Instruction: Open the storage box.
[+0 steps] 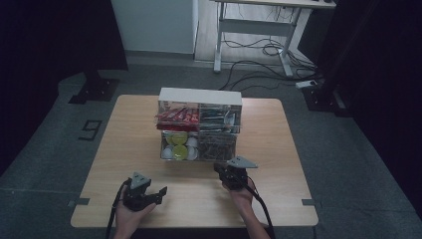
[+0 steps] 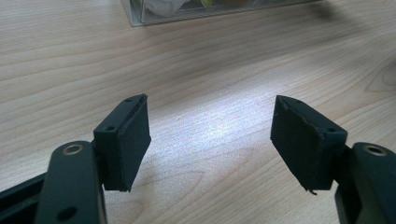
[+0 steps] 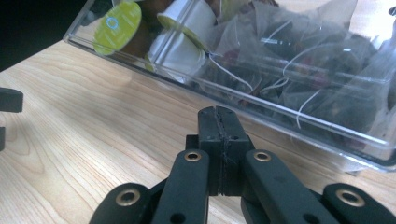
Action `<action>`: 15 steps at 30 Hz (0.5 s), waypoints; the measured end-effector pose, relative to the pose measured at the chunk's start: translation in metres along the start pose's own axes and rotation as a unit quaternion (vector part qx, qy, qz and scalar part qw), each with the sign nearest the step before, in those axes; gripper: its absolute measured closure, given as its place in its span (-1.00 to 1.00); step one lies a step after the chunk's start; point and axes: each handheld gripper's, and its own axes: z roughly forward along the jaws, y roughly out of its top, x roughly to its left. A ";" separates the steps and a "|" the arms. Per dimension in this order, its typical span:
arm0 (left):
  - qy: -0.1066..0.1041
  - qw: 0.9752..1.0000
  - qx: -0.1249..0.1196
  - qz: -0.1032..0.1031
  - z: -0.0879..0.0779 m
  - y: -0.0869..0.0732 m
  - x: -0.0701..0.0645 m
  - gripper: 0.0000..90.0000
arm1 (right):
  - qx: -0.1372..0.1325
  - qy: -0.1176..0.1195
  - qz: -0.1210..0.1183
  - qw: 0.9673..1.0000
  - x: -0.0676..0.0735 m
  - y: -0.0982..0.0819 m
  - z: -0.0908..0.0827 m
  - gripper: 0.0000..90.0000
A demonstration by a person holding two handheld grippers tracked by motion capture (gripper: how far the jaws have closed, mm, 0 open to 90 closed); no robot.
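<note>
Nearest the person, the left claw (image 1: 145,193) hovers low over bare desk (image 1: 278,149), jaws spread wide with nothing between them. The right claw (image 3: 218,135) sits further forward, jaws pressed together and empty, its tip just short of the front wall of the clear organiser box (image 1: 200,130).

The box stands mid-desk, well apart from the left claw. Its long axis runs across the desk, left to right, with the open-faced front toward the person. It is a stiff, clear plastic shell, probably smooth and slippery under the pads, and likely light given its contents.

The lower tier holds coffee capsules (image 3: 180,39) on the left and tea bags (image 3: 299,70) on the right; these are soft, loose and easily crushed. Red sachets (image 1: 178,117) lie in the upper tier. A wall or rim edge looks the safest hold on the box; for a single tea bag, a gentle pinch.
</note>
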 end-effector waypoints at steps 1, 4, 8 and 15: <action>0.000 1.000 0.000 0.000 0.000 0.000 0.000 -0.36 | 0.001 0.000 0.000 1.000 -0.001 -0.001 0.001 0.99; 0.000 1.000 0.001 0.000 0.000 0.000 0.000 -0.36 | 0.004 -0.001 0.002 1.000 -0.002 -0.002 0.002 0.99; 0.000 1.000 0.002 0.000 0.001 0.000 0.000 -0.36 | 0.002 -0.004 0.005 1.000 -0.004 -0.002 0.001 0.99; -0.001 1.000 0.004 0.000 0.001 0.000 0.000 -0.36 | -0.002 -0.003 0.007 1.000 -0.006 -0.001 -0.001 0.99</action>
